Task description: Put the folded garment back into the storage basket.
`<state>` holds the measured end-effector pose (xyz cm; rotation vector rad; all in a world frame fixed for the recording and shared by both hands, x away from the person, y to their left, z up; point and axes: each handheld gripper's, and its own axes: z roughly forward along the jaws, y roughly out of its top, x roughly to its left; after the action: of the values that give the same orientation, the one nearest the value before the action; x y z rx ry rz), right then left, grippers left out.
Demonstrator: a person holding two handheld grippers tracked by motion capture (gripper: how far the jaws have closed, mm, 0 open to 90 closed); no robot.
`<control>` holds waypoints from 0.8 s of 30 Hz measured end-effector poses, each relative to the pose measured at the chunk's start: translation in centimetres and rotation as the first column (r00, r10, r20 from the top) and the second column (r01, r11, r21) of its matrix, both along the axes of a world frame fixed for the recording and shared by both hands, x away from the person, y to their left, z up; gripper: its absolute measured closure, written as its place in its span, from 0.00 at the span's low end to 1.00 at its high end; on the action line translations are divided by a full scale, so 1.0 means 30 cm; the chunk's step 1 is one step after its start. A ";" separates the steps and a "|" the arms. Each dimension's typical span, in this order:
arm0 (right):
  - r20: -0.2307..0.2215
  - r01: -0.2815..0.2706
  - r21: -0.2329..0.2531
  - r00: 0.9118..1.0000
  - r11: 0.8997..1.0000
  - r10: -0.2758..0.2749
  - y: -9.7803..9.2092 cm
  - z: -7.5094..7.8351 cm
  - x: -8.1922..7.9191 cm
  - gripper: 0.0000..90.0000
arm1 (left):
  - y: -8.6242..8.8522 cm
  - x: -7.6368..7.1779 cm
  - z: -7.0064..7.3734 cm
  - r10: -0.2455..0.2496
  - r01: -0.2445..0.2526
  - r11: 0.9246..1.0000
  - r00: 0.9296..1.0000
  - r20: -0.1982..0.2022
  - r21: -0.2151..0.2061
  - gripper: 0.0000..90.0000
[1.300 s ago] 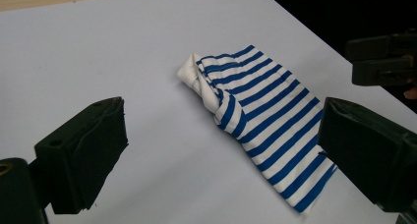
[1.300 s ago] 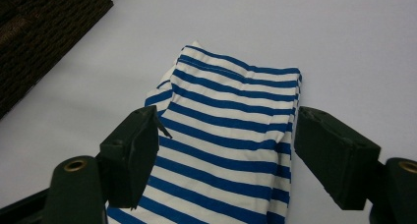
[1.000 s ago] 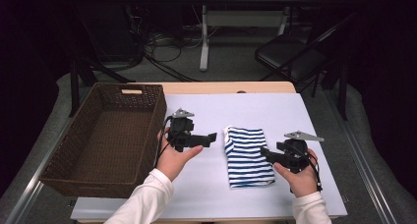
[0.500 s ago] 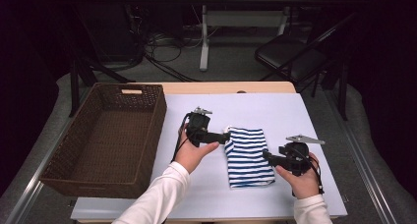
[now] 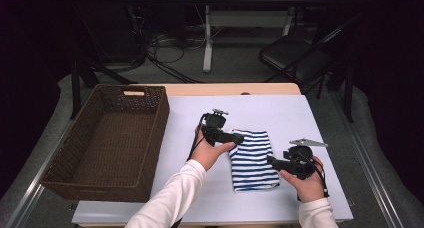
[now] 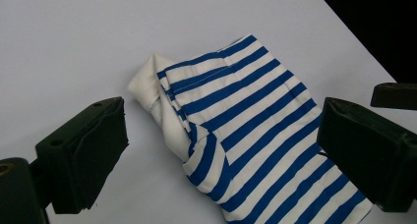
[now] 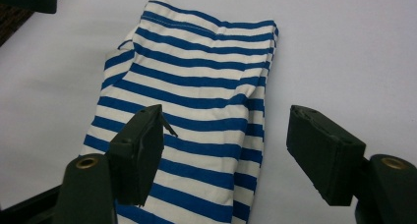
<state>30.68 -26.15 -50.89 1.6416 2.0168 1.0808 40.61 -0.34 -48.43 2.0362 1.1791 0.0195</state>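
A folded blue-and-white striped garment (image 5: 251, 160) lies on the white table cover. My left gripper (image 5: 239, 137) hovers at its upper left corner, jaws open. In the left gripper view the striped garment (image 6: 251, 121) lies between and beyond the open left gripper (image 6: 221, 155), with a white inner fold sticking out at one corner. My right gripper (image 5: 271, 161) sits at the garment's right edge, open. In the right gripper view the striped garment (image 7: 196, 101) runs under the left jaw of the open right gripper (image 7: 226, 150). Neither holds anything.
A dark brown wicker basket (image 5: 155, 133) stands at the table's left side. The white table cover (image 5: 295, 113) has free room behind and to the right of the garment. A black chair (image 5: 295, 58) and table legs stand on the floor beyond.
My left gripper has moved right from the middle of the table to the garment's upper left corner. The right gripper shifted slightly left toward the garment's edge.
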 end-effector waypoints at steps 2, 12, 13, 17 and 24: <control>-0.018 0.004 -0.004 1.000 1.000 -0.005 0.002 -0.006 0.002 0.33 | -0.004 0.012 -0.012 0.003 -0.003 1.000 1.000 -0.021 -0.002 0.06; -0.040 -0.013 -0.012 0.999 1.000 0.012 0.004 -0.028 0.011 0.34 | -0.013 0.075 -0.076 0.054 -0.055 0.998 0.988 -0.147 -0.005 0.10; -0.045 -0.012 -0.014 0.999 1.000 0.012 0.004 -0.030 0.011 0.34 | -0.013 0.075 -0.076 0.054 -0.055 0.998 0.988 -0.147 -0.005 0.11; -0.045 0.001 -0.009 0.999 1.000 -0.001 -0.004 -0.036 0.012 0.35 | -0.015 0.095 -0.100 0.072 -0.075 0.997 0.982 -0.174 -0.008 0.18; -0.051 -0.009 -0.010 0.999 1.000 0.008 -0.006 -0.042 0.015 0.35 | -0.012 0.113 -0.139 0.100 -0.103 0.995 0.975 -0.198 -0.002 0.18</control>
<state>31.13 -26.33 -52.14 1.6726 2.0594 1.0400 44.00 -0.70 -52.61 2.0005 1.4020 -0.1433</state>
